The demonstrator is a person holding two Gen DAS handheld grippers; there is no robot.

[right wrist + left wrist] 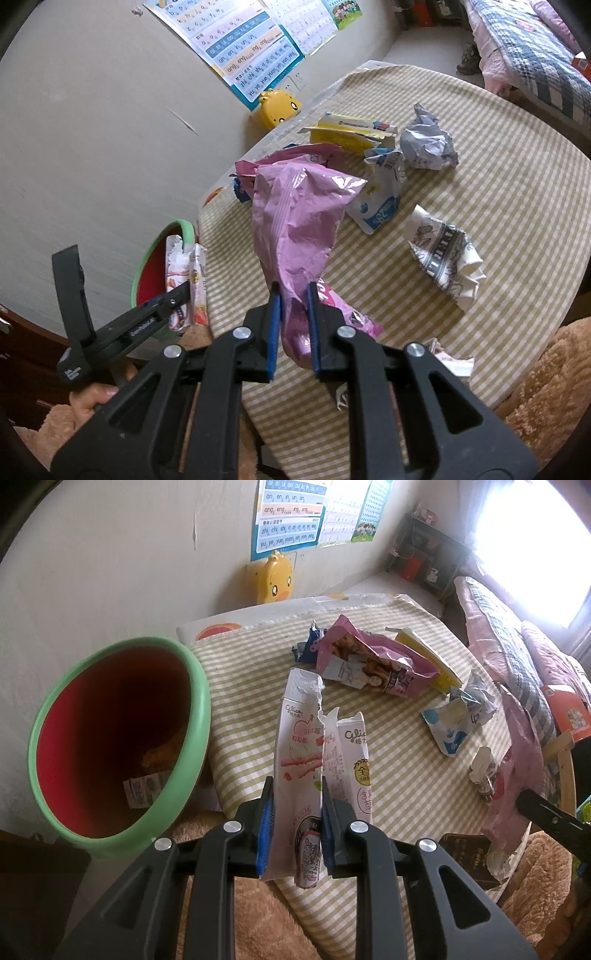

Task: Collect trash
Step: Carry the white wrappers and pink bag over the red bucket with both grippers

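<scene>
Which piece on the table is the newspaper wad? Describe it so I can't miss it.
Start at the striped round table. Near its edge, away from the wall, lies the newspaper wad, well apart from the trash heap. It alone is black-and-white print folded into a fan; the grey paper ball farther back is unprinted.

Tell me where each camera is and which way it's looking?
Left wrist: sits on the left gripper, looking down along its fingers at the torn white Glico box it clamps, beside the green-rimmed bin.
Right wrist: sits on the right gripper, looking down at the pink bag it pinches; the left gripper and a hand show.
Shared: striped tablecloth, bin, yellow duck, wall poster.
</scene>
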